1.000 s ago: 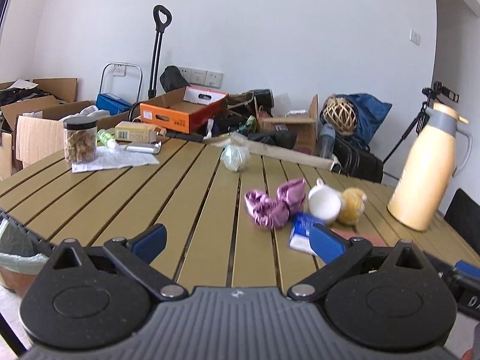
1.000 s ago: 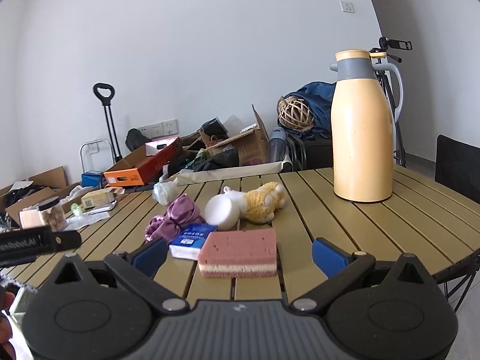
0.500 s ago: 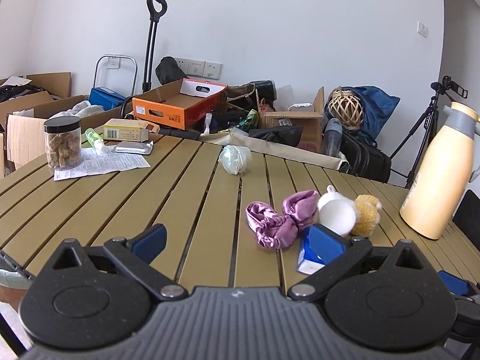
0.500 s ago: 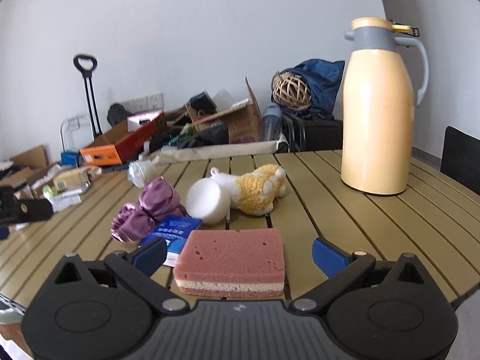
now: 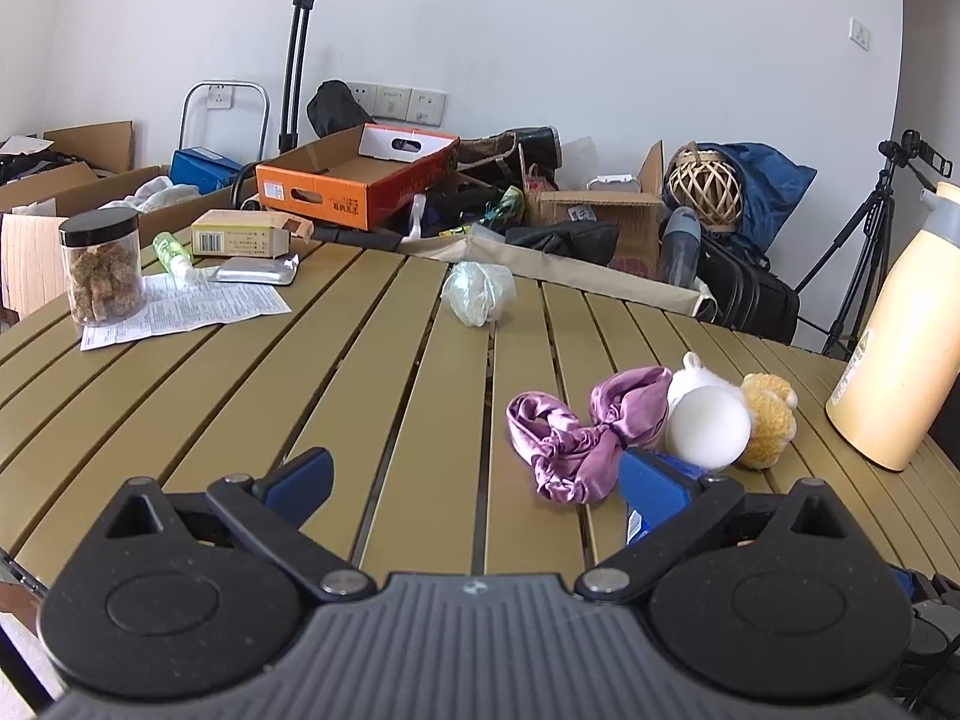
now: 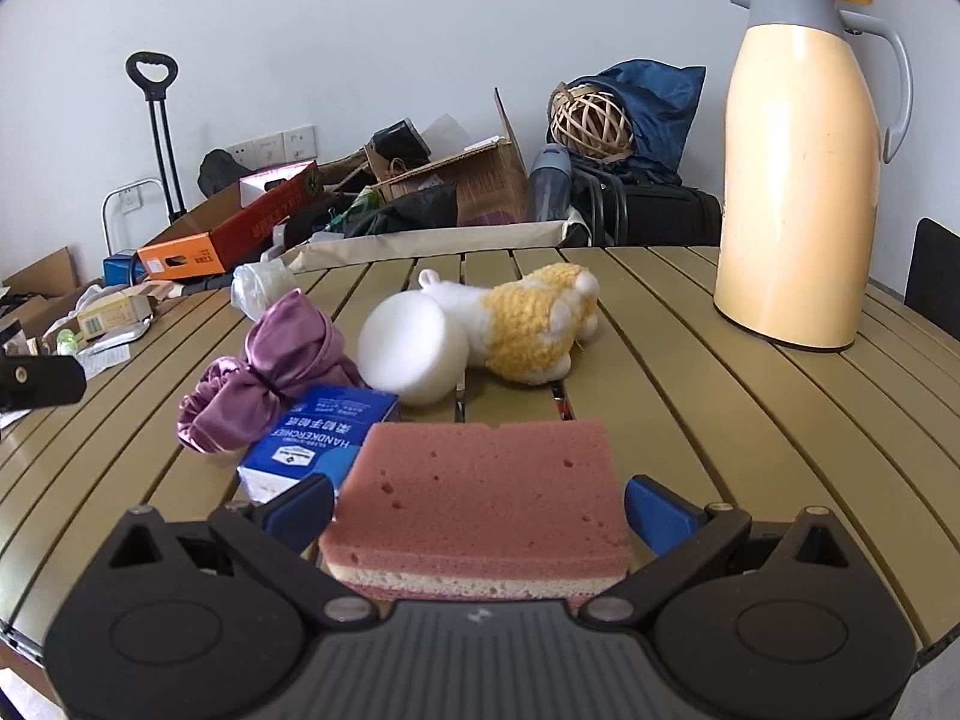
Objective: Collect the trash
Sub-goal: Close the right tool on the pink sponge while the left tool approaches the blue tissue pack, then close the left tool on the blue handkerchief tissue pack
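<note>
Left gripper: my left gripper (image 5: 474,471) has its blue-padded jaws spread wide, holding nothing, over bare slats at the near edge of the table.
Right gripper: my right gripper (image 6: 477,501) is also spread wide; the pink rectangular sponge with a cream middle layer (image 6: 480,507) lies between its blue fingers (image 6: 300,504), with a gap on the right side. On the left I cannot tell whether the pad touches it.
Surface: round olive-brown slatted table (image 5: 240,372), slats running away from me.
Trash: a crumpled ball of clear plastic film (image 5: 478,293) sits alone toward the far side of the table, well apart from both grippers; no clear long axis.
Near cluster: purple satin scrunchie (image 5: 585,432), white foam ball (image 5: 708,429), yellow-and-white plush toy (image 6: 528,324) lying on its side, and a blue tissue packet (image 6: 318,447) lying flat, its long axis running diagonally away to the right, just beside the sponge.
Far left: clear jar with a black lid (image 5: 102,267) standing on a printed paper sheet (image 5: 180,309).
Right: tall cream thermos jug with a grey top (image 6: 798,174), upright.
Room: white wall, orange cardboard box (image 5: 354,180) and other clutter behind the table.
</note>
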